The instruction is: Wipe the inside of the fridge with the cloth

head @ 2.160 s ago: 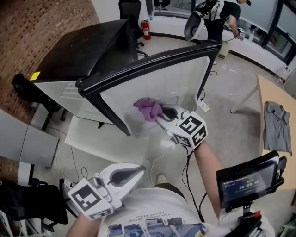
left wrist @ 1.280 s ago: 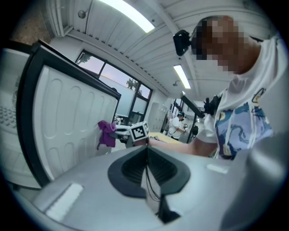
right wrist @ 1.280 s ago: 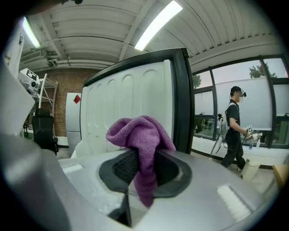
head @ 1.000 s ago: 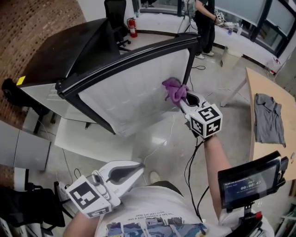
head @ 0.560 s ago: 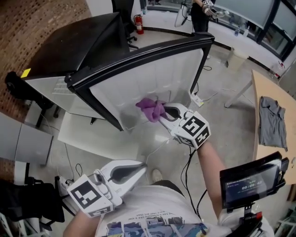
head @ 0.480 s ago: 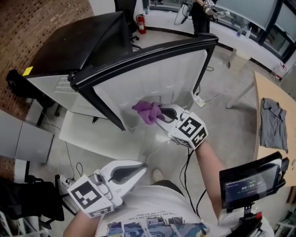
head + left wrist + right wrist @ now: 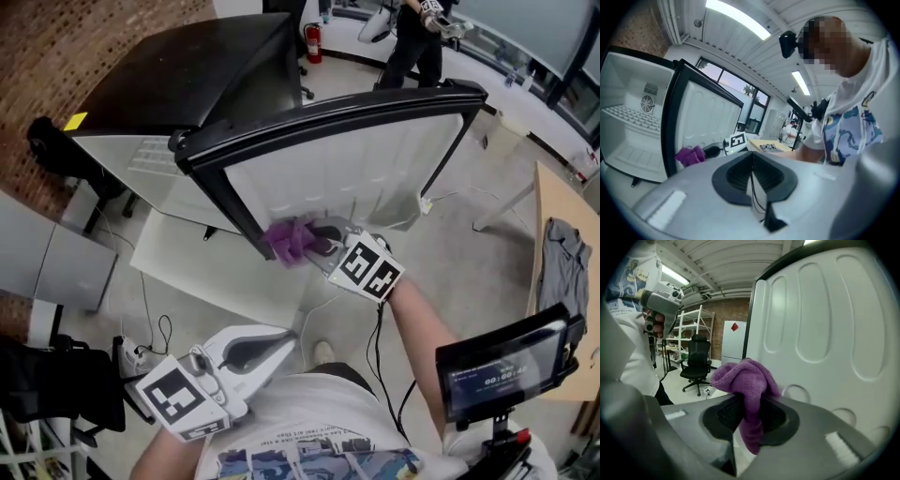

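A small black fridge (image 7: 178, 89) stands with its door (image 7: 347, 169) swung wide, the white inner liner facing me. My right gripper (image 7: 314, 248) is shut on a purple cloth (image 7: 289, 242), which sits at the lower edge of the door liner near the black door frame. In the right gripper view the cloth (image 7: 746, 385) bunches out of the jaws beside the moulded white liner (image 7: 820, 324). My left gripper (image 7: 267, 352) hangs low by my torso, shut and empty. The left gripper view shows the fridge's white interior (image 7: 633, 131) with its wire shelf.
A wooden table (image 7: 562, 272) with a grey garment stands at the right. A small screen on a stand (image 7: 502, 370) is at lower right. Cables lie on the concrete floor (image 7: 441, 202) below the door. A person stands at the back (image 7: 417, 28).
My right gripper has carried the cloth from the door liner's upper right down and left across it to its lower left edge. The left gripper has stayed put.
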`<state>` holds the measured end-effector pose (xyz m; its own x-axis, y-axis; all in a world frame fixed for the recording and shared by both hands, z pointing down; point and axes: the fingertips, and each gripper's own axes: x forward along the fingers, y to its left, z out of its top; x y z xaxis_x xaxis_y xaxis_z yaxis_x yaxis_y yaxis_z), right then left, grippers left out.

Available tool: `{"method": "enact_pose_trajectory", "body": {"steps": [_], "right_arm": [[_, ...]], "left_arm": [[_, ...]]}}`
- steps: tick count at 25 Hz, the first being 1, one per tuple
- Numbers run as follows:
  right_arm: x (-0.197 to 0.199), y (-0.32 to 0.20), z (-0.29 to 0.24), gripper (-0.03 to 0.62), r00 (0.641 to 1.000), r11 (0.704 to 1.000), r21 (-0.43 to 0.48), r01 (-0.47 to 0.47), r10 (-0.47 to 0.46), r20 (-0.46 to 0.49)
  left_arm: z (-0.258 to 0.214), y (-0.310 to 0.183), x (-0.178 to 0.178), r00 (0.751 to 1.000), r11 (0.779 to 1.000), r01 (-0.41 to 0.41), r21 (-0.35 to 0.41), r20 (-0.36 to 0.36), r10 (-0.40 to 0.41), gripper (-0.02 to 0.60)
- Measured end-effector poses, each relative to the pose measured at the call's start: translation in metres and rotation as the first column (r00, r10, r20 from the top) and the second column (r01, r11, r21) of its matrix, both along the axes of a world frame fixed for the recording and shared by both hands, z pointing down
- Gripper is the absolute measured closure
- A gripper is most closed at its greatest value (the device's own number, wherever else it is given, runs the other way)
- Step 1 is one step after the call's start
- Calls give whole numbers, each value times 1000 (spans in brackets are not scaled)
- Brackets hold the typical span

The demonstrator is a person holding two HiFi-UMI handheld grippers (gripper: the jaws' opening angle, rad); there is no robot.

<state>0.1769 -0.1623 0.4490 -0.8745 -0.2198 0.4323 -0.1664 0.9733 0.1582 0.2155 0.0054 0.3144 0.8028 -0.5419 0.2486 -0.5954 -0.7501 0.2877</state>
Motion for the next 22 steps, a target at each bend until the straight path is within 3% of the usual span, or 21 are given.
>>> {"method": "enact_pose_trajectory", "body": {"steps": [5,14,22], "right_arm": [[11,-14,9,513,999,999,15,-31,31,-38],[63,-40,18,514,982,986,44,-160,163,-94],[136,-71,18,513,920,927,78,-366,373,-118]], "left_arm": [[4,-7,0,1000,1000,-3,-9,-8,2,575],[7,-9,23,996,996,-87,1,-12,87,575],[11,-19,46,987,987,-161,-3,-32,160,575]]}}
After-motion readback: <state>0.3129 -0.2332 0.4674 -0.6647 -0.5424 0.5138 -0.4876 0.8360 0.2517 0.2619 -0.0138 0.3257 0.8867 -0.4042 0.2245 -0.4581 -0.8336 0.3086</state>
